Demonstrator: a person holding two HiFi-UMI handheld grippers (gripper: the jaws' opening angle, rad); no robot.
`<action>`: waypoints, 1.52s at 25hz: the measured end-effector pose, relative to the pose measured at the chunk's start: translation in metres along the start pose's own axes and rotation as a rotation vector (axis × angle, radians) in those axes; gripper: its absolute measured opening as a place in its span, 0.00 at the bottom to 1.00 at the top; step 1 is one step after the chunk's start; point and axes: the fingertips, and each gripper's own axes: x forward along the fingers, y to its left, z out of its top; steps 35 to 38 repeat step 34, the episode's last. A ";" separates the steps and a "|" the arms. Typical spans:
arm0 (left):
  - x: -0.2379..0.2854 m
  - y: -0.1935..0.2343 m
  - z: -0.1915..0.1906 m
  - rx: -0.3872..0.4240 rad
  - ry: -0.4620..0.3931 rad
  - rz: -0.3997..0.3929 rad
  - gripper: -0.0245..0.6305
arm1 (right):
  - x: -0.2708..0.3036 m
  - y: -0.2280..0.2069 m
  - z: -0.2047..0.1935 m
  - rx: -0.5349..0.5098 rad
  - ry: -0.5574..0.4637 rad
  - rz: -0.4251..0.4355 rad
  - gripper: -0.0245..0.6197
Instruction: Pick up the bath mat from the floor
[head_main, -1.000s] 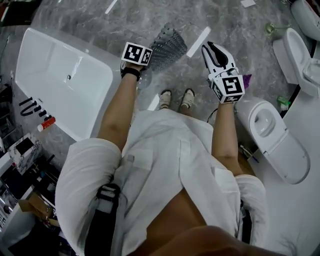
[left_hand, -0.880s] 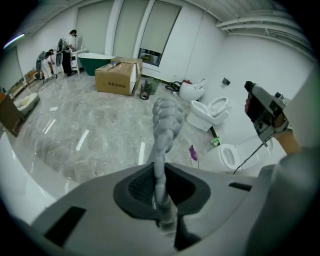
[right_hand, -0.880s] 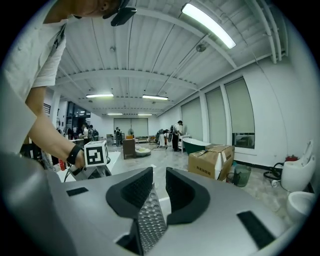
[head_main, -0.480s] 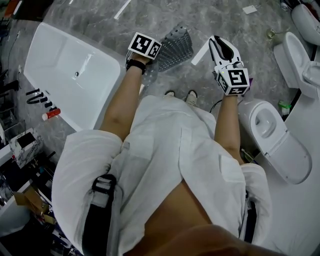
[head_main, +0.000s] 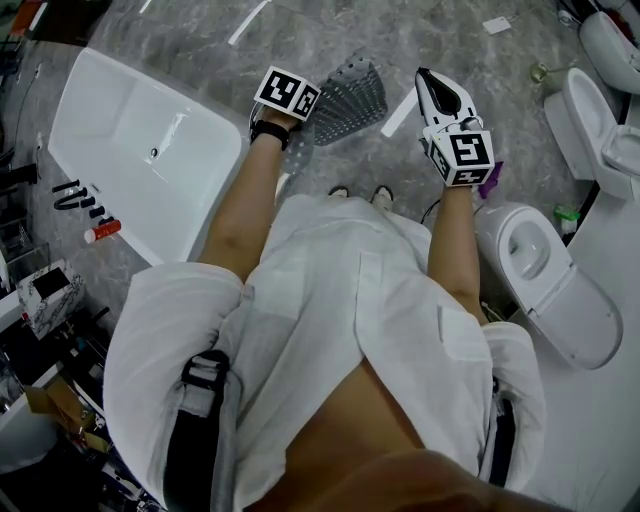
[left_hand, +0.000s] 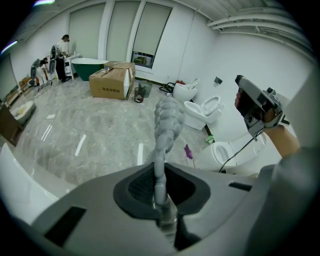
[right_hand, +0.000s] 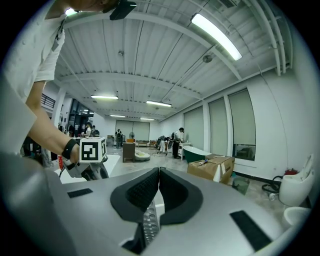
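The bath mat (head_main: 350, 95) is a grey, see-through sheet covered in small bumps. It hangs off the floor from my left gripper (head_main: 297, 108), which is shut on one edge. In the left gripper view the mat (left_hand: 167, 120) rises edge-on out of the closed pads (left_hand: 159, 187). My right gripper (head_main: 432, 82) is held up to the right of the mat, apart from it. Its pads (right_hand: 159, 182) meet with nothing seen between them. A dotted grey strip shows in the gap under them; what it is I cannot tell.
A white bathtub (head_main: 140, 150) lies to the left, and toilets (head_main: 545, 270) (head_main: 600, 120) stand to the right. White strips (head_main: 400, 112) lie on the marble floor. A cardboard box (left_hand: 112, 82) and people are far across the room.
Both grippers have risen, and the mat has come up with the left one. My shoes are now mostly hidden under my shirt. Little has moved since half a second ago.
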 end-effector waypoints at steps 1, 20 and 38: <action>0.000 0.001 0.001 -0.001 -0.001 0.001 0.10 | 0.001 -0.001 0.000 0.001 0.008 -0.002 0.08; -0.004 0.021 0.003 -0.014 0.022 0.010 0.10 | 0.023 -0.005 0.009 -0.023 0.034 0.021 0.08; -0.004 0.025 0.004 -0.034 0.014 0.011 0.10 | 0.027 -0.003 0.006 -0.015 0.038 0.027 0.08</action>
